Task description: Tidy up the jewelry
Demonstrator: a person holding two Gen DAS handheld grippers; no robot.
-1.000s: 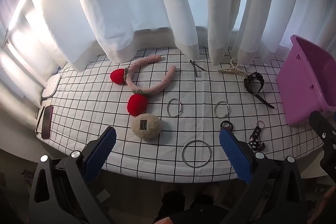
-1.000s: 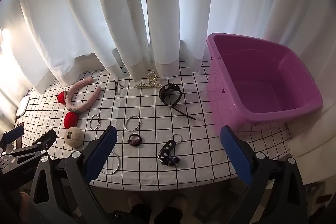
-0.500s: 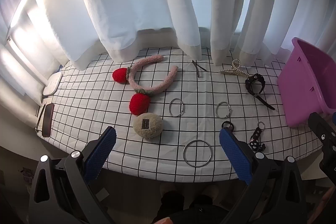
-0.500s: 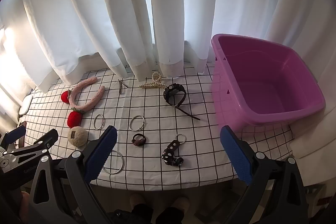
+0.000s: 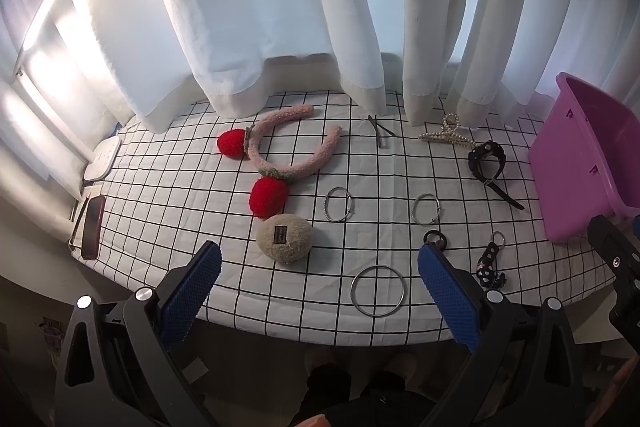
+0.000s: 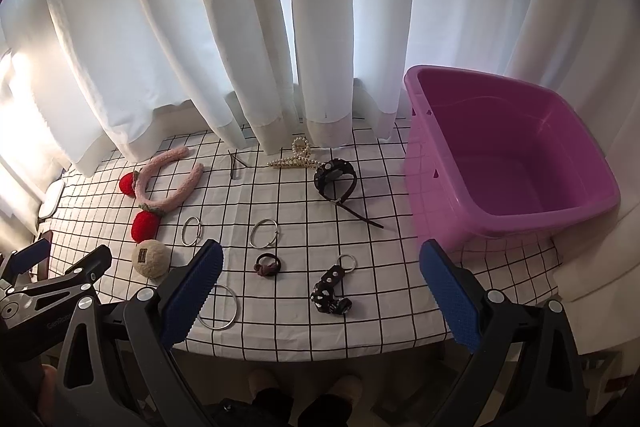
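Observation:
Accessories lie spread on a grid-patterned cloth. A pink headband with red pom-poms (image 5: 280,151) (image 6: 168,187), a beige pom-pom (image 5: 285,238) (image 6: 151,258), a large silver hoop (image 5: 377,290) (image 6: 218,306), two silver bangles (image 5: 339,203) (image 6: 264,233), a pearl claw clip (image 5: 448,135) (image 6: 296,161), a black strap (image 5: 488,159) (image 6: 336,179), a dark hair tie (image 6: 267,264) and a black dotted bow keyring (image 5: 490,263) (image 6: 330,293). The purple bin (image 6: 508,155) (image 5: 588,163) stands empty at the right. My left gripper (image 5: 320,291) and right gripper (image 6: 320,291) are open, empty, above the near edge.
White curtains hang along the back of the table. A phone (image 5: 93,221) and a white device (image 5: 102,159) lie at the far left edge. A small dark hairpin (image 5: 380,133) lies near the curtain. The cloth's front edge drops off just under both grippers.
Both grippers have drawn back and risen slightly, so the table looks a little farther away. No object has moved and both grippers stay open.

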